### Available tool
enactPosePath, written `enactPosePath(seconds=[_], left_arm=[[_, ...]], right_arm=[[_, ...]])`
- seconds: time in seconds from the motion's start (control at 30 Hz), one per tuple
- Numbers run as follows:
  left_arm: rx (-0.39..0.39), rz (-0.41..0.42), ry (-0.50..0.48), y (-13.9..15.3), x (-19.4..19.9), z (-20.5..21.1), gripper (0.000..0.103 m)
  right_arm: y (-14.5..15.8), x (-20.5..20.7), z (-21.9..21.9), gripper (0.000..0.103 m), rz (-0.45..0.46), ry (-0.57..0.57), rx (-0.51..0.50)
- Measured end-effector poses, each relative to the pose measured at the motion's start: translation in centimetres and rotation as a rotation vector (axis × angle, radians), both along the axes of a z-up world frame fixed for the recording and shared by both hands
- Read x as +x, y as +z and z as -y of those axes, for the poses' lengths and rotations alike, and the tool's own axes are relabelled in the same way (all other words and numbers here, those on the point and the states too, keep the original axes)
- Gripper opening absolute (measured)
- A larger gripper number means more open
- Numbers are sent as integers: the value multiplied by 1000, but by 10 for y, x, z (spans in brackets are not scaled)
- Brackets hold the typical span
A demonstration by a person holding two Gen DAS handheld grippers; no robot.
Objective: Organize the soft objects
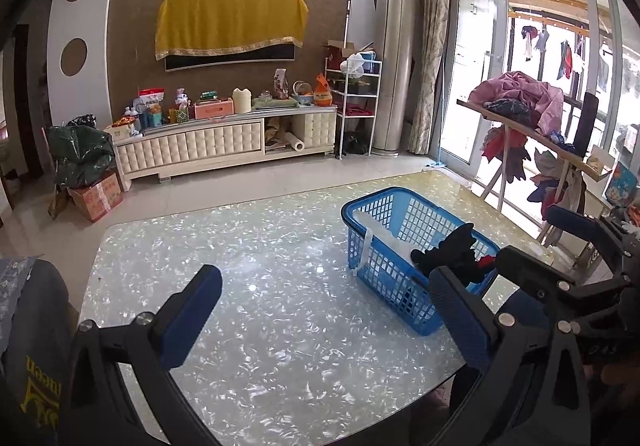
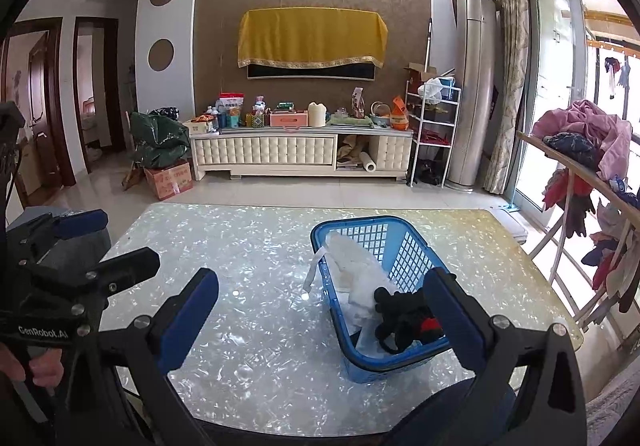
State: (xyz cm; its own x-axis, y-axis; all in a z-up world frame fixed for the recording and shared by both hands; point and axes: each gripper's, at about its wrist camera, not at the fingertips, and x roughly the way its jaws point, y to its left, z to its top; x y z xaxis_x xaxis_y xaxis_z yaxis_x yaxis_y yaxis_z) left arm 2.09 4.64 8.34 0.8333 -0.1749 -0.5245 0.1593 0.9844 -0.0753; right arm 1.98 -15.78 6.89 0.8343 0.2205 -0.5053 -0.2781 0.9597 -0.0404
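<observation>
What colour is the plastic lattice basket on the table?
Blue. The blue plastic lattice basket shows best in the right wrist view.

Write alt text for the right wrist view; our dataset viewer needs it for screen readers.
A blue basket on a pearly table holds white cloth and a black plush toy. The open right gripper frames it, empty.
</observation>
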Motion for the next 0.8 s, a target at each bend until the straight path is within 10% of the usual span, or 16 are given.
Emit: enactPosePath(seconds=[0.8], left_arm=[[-28,16,-17,2,-9,-2,103]], right_arm=[[5,-7,0,103,14,-22,-20]])
